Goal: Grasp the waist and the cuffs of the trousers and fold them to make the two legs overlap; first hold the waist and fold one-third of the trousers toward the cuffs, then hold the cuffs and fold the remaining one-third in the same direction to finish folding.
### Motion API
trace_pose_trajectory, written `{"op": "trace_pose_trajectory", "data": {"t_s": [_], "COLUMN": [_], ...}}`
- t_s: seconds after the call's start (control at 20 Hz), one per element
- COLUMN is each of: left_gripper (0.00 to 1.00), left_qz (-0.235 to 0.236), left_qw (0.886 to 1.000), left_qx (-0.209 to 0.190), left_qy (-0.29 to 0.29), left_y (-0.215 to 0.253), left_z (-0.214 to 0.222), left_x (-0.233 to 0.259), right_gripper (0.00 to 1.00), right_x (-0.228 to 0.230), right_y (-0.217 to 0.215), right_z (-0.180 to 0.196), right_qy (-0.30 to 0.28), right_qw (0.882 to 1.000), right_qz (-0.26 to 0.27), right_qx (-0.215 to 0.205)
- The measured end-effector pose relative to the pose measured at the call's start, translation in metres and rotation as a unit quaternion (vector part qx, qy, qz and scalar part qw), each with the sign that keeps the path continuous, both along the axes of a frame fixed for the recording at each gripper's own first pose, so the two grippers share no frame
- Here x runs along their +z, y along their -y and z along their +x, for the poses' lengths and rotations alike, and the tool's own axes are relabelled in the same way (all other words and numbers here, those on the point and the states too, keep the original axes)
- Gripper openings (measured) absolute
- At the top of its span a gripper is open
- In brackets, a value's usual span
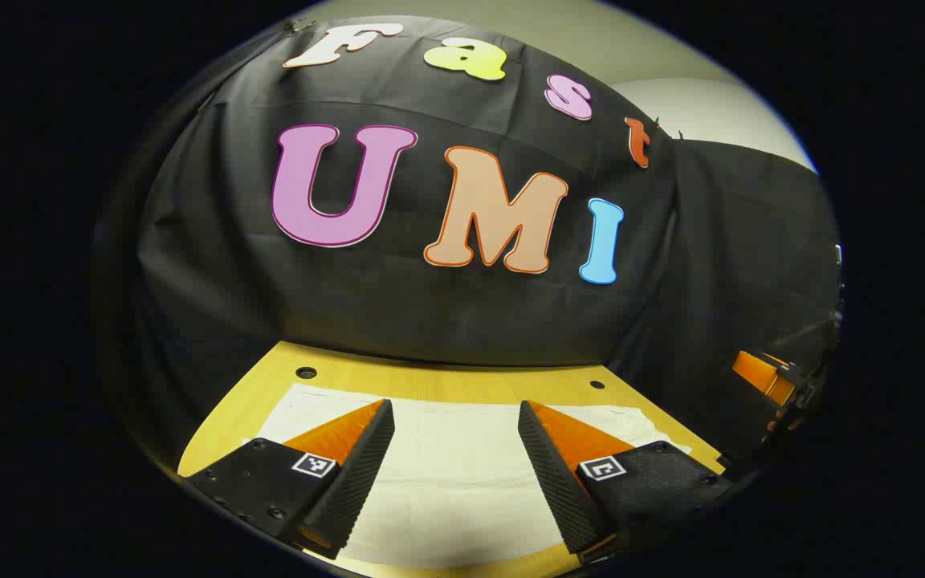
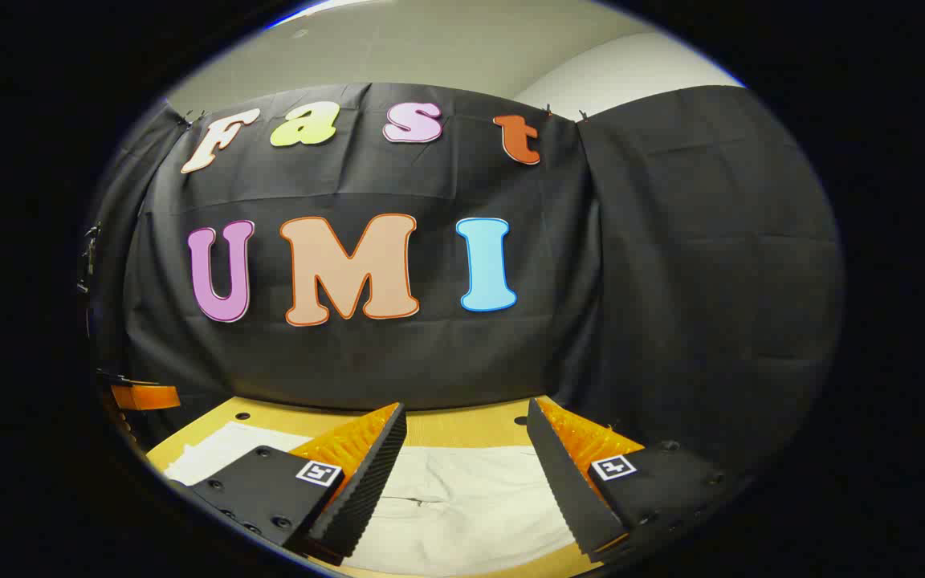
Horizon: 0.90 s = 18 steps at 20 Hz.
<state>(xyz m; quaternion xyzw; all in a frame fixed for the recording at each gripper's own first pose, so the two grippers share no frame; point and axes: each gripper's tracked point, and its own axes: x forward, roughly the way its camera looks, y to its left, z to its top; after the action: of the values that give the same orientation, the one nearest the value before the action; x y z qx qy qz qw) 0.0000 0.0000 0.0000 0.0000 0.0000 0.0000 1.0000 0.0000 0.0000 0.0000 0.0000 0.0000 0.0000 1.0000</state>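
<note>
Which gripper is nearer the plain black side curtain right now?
Right. The right gripper hovers open over the trousers with the side curtain close on its right; the left gripper hovers over the trousers farther across the table.

My left tongs (image 1: 456, 437) have two wedge-shaped fingers with ribbed inner pads, screwed blocks behind them and a square printed marker on each. My right tongs (image 2: 466, 445) look the same, screws and markers included.
</note>
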Motion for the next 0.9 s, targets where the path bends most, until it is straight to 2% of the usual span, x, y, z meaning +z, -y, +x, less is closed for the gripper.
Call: {"op": "trace_pose_trajectory", "data": {"t_s": [0.9], "left_gripper": [0.94], "left_qz": [0.019], "left_qw": [1.000], "left_qx": [0.001], "left_qy": [-0.001], "left_y": [-0.0023], "left_z": [-0.0073], "left_x": [-0.0043], "right_gripper": [0.97], "right_x": [-0.0051], "right_y": [-0.0054], "right_z": [0.0005], "right_qy": [-0.012], "right_qw": [1.000], "right_qz": [-0.007], "right_qx": [0.007]}}
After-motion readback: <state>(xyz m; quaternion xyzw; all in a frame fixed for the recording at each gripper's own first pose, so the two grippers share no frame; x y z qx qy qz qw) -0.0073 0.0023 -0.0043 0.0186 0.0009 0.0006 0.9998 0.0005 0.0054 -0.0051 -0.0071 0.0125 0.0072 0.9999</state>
